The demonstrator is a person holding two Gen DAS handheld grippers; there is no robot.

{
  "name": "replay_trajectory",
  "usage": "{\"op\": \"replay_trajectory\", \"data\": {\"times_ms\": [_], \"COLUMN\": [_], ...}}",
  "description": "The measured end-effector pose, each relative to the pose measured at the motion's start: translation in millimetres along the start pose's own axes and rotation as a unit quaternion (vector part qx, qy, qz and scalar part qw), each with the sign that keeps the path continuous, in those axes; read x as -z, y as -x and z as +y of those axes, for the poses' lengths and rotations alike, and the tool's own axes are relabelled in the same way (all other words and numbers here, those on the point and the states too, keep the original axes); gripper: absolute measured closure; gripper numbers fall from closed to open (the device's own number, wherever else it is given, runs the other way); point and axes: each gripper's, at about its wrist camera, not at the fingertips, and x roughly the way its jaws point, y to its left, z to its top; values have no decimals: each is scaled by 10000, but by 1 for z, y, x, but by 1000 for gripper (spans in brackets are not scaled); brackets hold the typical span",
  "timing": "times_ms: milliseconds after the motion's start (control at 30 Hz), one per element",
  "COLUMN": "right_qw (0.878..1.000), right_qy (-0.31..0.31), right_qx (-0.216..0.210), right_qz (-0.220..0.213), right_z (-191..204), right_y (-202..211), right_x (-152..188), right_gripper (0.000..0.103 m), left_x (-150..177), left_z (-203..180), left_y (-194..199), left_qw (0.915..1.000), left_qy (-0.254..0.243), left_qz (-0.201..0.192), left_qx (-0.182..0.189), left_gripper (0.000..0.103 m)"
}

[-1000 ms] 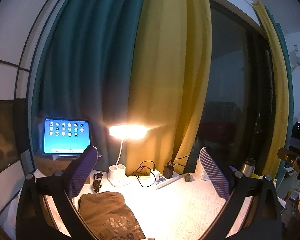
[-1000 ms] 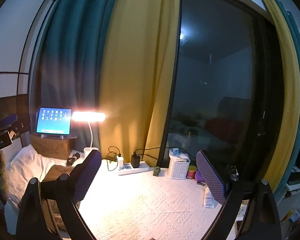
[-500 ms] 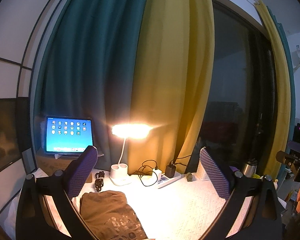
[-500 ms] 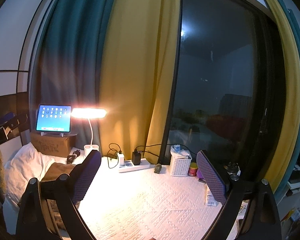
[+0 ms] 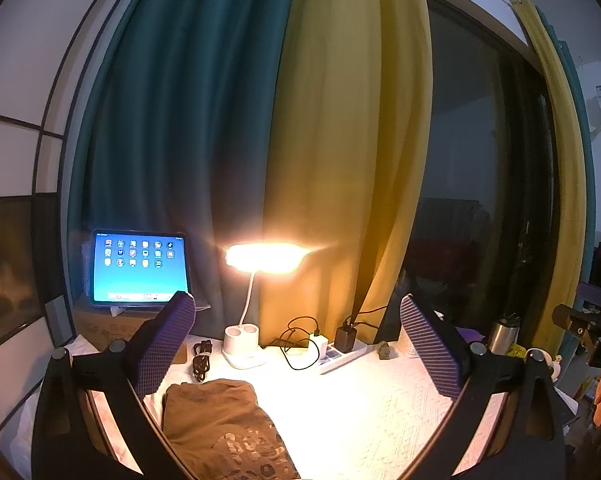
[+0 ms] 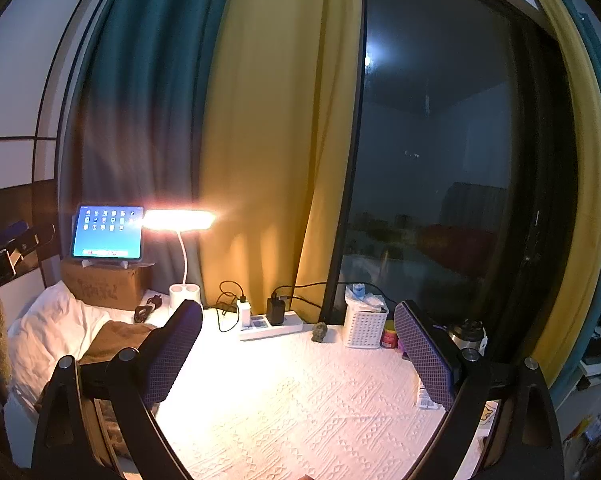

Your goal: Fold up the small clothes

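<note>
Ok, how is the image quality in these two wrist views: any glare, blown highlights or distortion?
Left wrist view: the desk lamp is blown out and flares over the curtain; the brown garment stays readable. Right wrist view: same lamp glare, and a light reflects in the dark window. Both views bend straight edges strongly.

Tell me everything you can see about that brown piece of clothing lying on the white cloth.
The brown garment looks like soft, matte fabric, folded into a compact, roughly rectangular bundle with rounded edges. A paler, leopard-like print shows on its near end. It lies flat on the white textured cover, in front of the lamp base and just short of a coiled black cable. In the right wrist view it sits beside a white pillow. Neither gripper touches it; the left gripper hangs open above it.
</note>
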Motion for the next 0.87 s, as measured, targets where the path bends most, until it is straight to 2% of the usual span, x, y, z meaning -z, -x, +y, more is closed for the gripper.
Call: {"op": "replay_trajectory", "data": {"times_ms": [867], "right_qw": [9997], "right_qy": [-48], "right_qx": [-10], "right_qz": [225], "right_z": [-2], "right_y": [-26], "right_x": [5], "right_gripper": [5], "left_x": [6], "left_z": [-4], "left_y": [-20], "left_qw": [9999], "left_qy": [-51], "left_qz": [164], "left_qx": [-8], "left_gripper": [1]}}
